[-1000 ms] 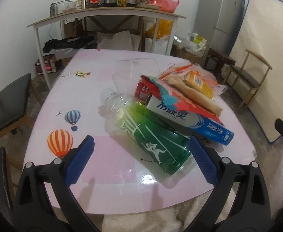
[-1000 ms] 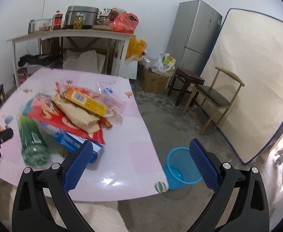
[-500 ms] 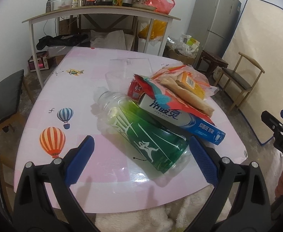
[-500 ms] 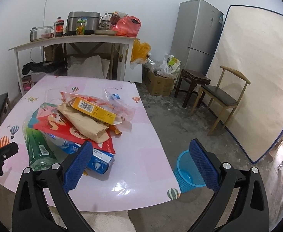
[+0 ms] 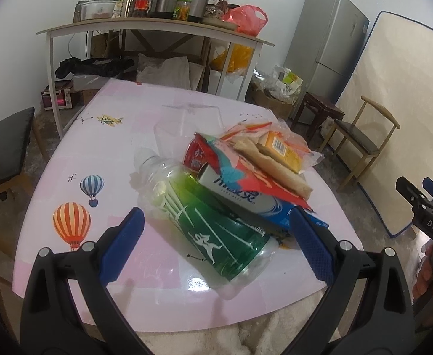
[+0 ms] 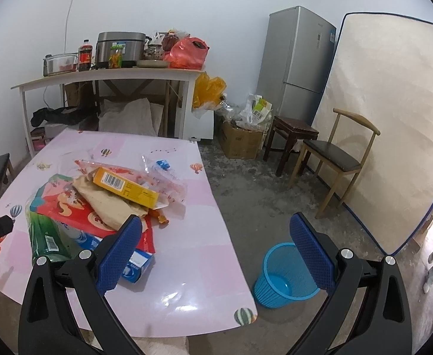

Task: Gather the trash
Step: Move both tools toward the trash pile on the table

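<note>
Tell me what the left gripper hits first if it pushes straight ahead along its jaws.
Most likely the green bottle, lying on its side on the pink table between the open jaws of the left gripper. How far ahead it lies is unclear.

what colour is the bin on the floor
Blue bin, clearest in the right wrist view.

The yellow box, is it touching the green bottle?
Apart. The right wrist view shows the yellow box atop the pile, with red packaging between it and the green bottle.

I am in a home room: a fridge [image 6: 298, 68], a mattress [image 6: 388, 124] against the wall, a rice cooker [image 6: 118, 48] on a shelf [image 6: 107, 77], and a chair [image 6: 332, 159].
</note>
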